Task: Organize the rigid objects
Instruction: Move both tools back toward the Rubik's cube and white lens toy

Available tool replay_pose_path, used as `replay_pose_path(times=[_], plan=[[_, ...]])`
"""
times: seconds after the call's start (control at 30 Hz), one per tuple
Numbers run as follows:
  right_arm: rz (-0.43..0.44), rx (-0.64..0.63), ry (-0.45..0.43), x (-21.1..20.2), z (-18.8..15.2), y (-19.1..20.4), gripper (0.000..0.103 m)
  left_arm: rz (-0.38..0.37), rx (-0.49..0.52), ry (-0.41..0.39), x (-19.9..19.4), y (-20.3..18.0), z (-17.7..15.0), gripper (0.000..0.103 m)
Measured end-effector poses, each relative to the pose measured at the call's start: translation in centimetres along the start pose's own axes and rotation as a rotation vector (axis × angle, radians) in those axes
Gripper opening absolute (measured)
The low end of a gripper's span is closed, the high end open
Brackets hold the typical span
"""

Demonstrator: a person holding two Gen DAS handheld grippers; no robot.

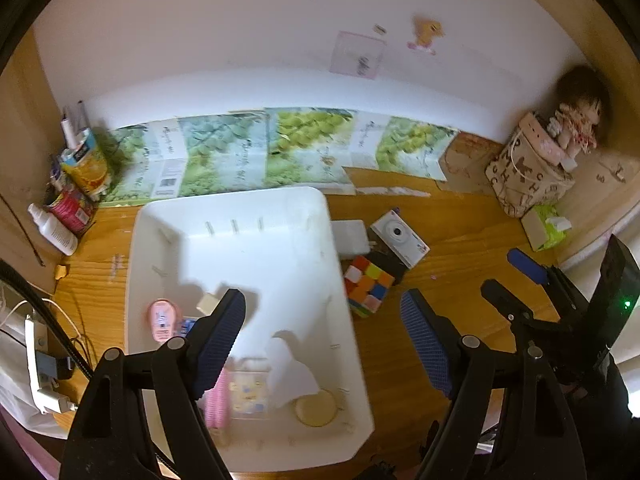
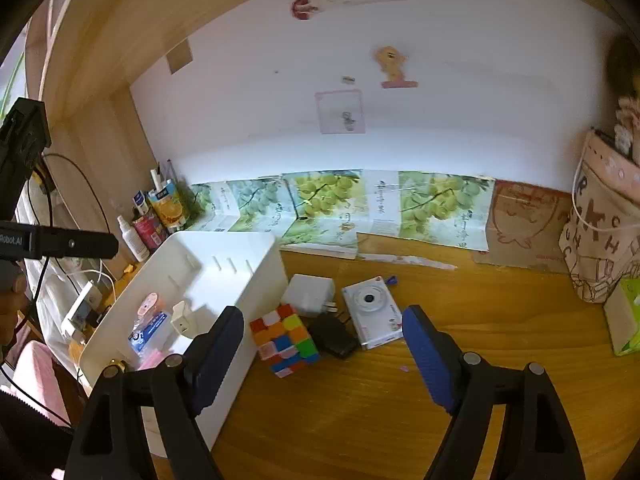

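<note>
A white plastic bin (image 1: 240, 216) stands on the wooden desk and holds several small items, among them a pink case (image 1: 162, 318) and a tan disc (image 1: 316, 408). Just right of the bin lie a colour cube (image 1: 368, 286), a white charger (image 1: 350, 236), a black adapter (image 1: 386, 266) and a white camera (image 1: 400, 240). My left gripper (image 1: 324, 304) hangs open over the bin's right wall, holding nothing. My right gripper (image 2: 320, 320) is open and empty above the desk, with the cube (image 2: 286, 340), adapter (image 2: 334, 336) and camera (image 2: 372, 312) ahead of it. It also shows as the right gripper (image 1: 518, 284) at the right of the left wrist view.
Grape-print cartons (image 2: 332, 208) line the back wall. Bottles and cans (image 2: 160, 216) crowd the back left corner. A patterned bag (image 2: 600, 232) with a doll and a green tissue pack (image 2: 624, 320) fill the right side. Cables and a power strip (image 1: 36, 360) lie left of the bin.
</note>
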State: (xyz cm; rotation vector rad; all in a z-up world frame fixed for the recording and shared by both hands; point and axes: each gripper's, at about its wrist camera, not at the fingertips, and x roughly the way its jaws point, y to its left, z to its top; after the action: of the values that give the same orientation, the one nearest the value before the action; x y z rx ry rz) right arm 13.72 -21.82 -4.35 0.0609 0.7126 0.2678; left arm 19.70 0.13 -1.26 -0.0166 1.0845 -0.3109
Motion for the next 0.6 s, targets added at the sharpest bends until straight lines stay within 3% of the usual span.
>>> replay_pose_path(times=[0.33, 0.6], plan=[[0.048, 0.016, 0.037, 1.9, -0.4, -4.7, 0.082, 0.056, 0.051, 0.087, 3.3, -4.7, 1.9, 0.083], [0.077, -0.024, 0.075, 4.5, -0.5, -6.7, 0.082, 0.153, 0.270, 0.175, 6.6, -9.1, 2.7, 0.083]])
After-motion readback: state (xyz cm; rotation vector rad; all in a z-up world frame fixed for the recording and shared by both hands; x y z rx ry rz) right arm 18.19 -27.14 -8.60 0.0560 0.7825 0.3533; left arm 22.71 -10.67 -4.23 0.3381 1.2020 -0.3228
